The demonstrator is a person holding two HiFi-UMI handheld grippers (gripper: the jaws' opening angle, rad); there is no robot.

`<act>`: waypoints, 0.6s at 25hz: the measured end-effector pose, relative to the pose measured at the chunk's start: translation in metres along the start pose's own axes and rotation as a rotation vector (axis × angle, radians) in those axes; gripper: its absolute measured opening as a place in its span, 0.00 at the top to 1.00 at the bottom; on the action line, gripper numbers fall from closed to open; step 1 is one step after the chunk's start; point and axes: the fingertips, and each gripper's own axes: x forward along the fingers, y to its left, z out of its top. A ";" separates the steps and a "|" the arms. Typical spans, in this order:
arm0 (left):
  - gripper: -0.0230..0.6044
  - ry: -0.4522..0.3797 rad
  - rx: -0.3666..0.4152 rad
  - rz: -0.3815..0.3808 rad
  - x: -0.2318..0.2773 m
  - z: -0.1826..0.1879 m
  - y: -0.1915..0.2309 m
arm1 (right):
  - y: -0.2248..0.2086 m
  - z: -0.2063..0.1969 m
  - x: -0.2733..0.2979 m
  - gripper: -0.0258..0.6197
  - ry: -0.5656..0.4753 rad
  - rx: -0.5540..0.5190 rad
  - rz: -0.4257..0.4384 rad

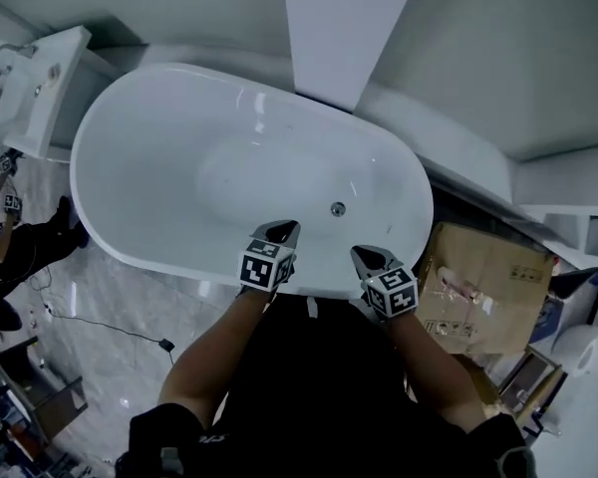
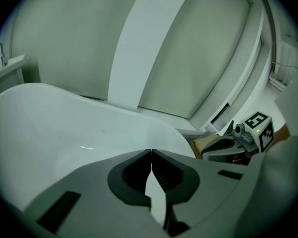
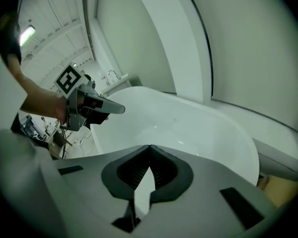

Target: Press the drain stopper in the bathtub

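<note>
Both grippers at the bathtub's near rim, clear of the stopper.

Drain stopper [image 1: 338, 208]: a small round disc with a grey metallic look, sitting on the floor of the white oval bathtub [image 1: 179, 127], off-centre toward the end beside the cardboard box [image 1: 483, 287]. The left gripper [image 1: 287, 227] and right gripper [image 1: 359, 252] hover over the tub's near rim, one to either side of the stopper, neither touching it. Both sets of jaws are pressed together at the tips with nothing between them.
</note>
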 end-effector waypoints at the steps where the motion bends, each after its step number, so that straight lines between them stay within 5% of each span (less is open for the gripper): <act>1: 0.93 -0.022 0.006 -0.002 -0.013 0.008 -0.006 | 0.002 0.013 -0.012 0.94 -0.029 -0.009 -0.001; 15: 0.93 -0.324 0.104 0.024 -0.134 0.118 -0.055 | 0.011 0.162 -0.136 0.94 -0.452 -0.014 -0.050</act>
